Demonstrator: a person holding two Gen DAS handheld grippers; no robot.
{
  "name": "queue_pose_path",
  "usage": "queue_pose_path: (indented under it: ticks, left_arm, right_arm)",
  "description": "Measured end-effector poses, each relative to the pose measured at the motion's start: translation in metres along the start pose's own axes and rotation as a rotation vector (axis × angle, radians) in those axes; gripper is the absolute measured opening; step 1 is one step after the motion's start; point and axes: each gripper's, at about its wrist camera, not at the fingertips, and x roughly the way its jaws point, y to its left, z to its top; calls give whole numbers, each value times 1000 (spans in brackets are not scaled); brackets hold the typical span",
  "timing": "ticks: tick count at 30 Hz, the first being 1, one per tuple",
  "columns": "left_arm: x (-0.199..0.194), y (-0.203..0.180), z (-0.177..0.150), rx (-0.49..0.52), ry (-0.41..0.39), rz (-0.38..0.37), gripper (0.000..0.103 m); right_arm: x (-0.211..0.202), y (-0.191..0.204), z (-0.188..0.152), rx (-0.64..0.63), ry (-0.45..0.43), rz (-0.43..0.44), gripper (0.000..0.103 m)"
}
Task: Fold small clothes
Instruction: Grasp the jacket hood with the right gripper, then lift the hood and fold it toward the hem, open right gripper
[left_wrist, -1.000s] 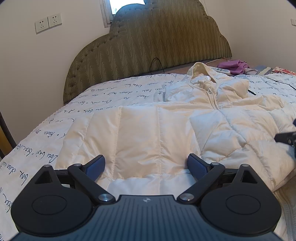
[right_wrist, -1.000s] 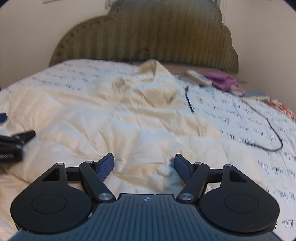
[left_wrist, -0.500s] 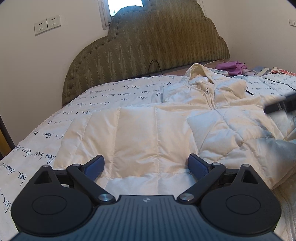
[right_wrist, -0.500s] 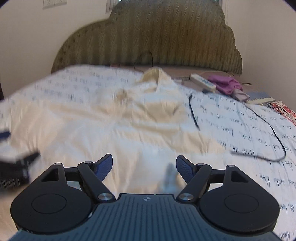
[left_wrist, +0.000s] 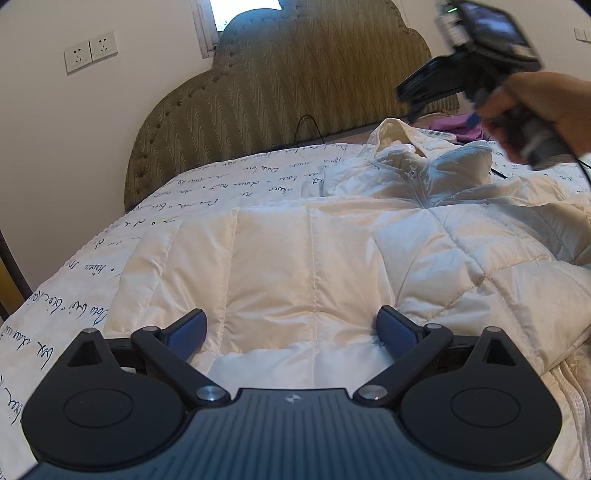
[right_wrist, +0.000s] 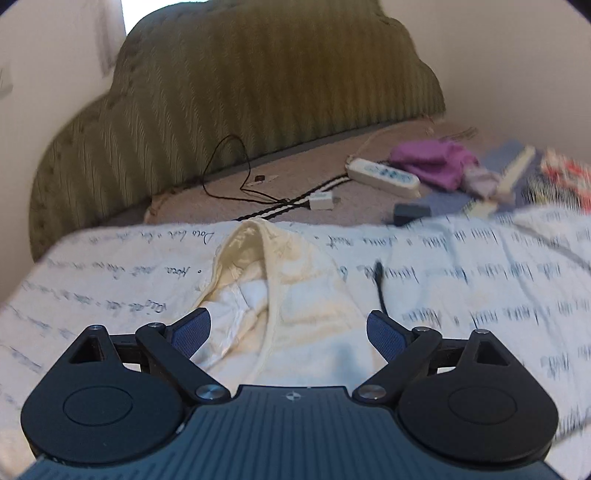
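Left gripper (left_wrist: 291, 332) jaws wide, nothing pinched, hovering low over white jacket (left_wrist: 332, 266) spread on bed sheet (left_wrist: 221, 184). Right gripper (right_wrist: 288, 332) jaws opening, empty, raised above jacket hood; hand (left_wrist: 546, 99) gripping it near headboard (left_wrist: 277, 92)

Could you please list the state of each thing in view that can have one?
White puffer jacket: spread on the bed, zipped at the collar, one sleeve folded across its front.
Hood: lying open towards the headboard.
Left gripper: open, low over the jacket, holding nothing.
Right gripper: raised above the hood, jaws opening, nothing between them.
Black cable: loose by the headboard.
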Motion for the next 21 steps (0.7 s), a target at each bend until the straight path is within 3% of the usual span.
queue_pose_path:
  ticks: [6, 8, 9, 11, 13, 15, 21]
  left_arm:
    - [1, 1, 0, -9, 4, -3, 100]
    - [2, 1, -1, -10, 5, -3, 101]
    - [2, 1, 0, -9, 6, -3, 101]
    - [2, 1, -1, -11, 6, -3, 101]
    - [3, 2, -1, -12, 7, -4, 101]
    - [3, 2, -1, -12, 8, -4, 101]
    - [3, 2, 0, -11, 8, -4, 101]
  right_arm:
    - [65, 38, 23, -179, -25, -119, 80]
    - [82, 38, 29, -177, -17, -132, 57]
    - [89, 36, 32, -167, -6, -141, 52]
    - [96, 28, 34, -121, 8, -138, 26]
    - [89, 18, 36, -53, -23, -97, 11]
    - [72, 9, 36, -10, -81, -39, 5]
    - [-4, 1, 41, -36, -249, 62, 5]
